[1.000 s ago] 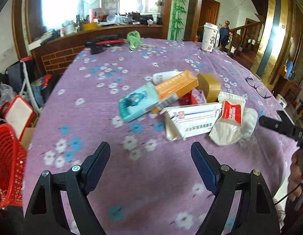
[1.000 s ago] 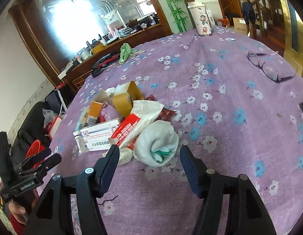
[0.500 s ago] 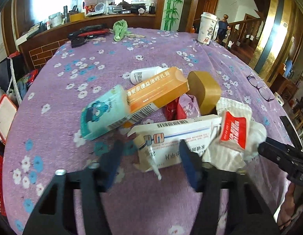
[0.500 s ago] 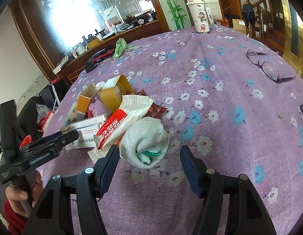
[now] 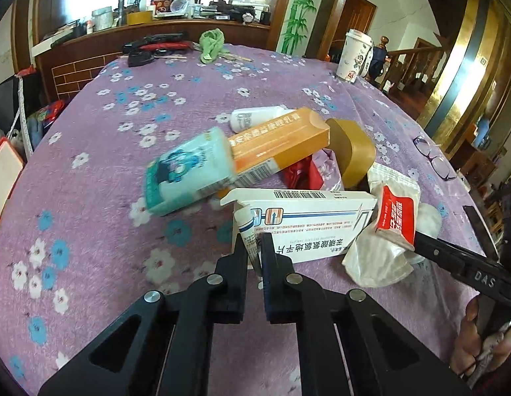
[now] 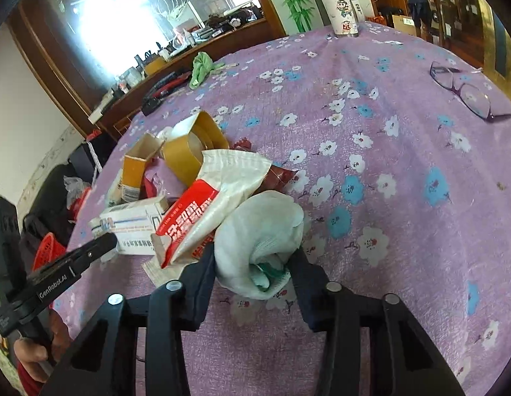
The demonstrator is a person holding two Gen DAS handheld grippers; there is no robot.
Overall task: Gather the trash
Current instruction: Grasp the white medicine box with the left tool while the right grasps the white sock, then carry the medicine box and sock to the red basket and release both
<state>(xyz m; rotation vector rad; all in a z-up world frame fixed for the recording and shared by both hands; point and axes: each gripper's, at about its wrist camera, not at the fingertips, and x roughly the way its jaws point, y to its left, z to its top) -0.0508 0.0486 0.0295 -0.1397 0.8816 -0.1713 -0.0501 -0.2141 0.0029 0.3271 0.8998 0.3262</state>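
Bare flowered tablecloth [image 6: 404, 198] fills the right half of the right wrist view, out to the glasses [image 6: 466, 94] near the table edge at upper right; in the left wrist view open cloth spreads down the left side of the frame. The trash pile sits mid-table. The left gripper [image 5: 254, 251] is pinched together on a small white tube [image 5: 248, 231] poking from the open end of the white medicine box [image 5: 308, 227], whose long axis runs left to right across the frame. The right gripper [image 6: 254, 265] is clamped around the wadded white tissue [image 6: 262, 231], at lower centre, beside the red-and-white wrapper [image 6: 202, 211].
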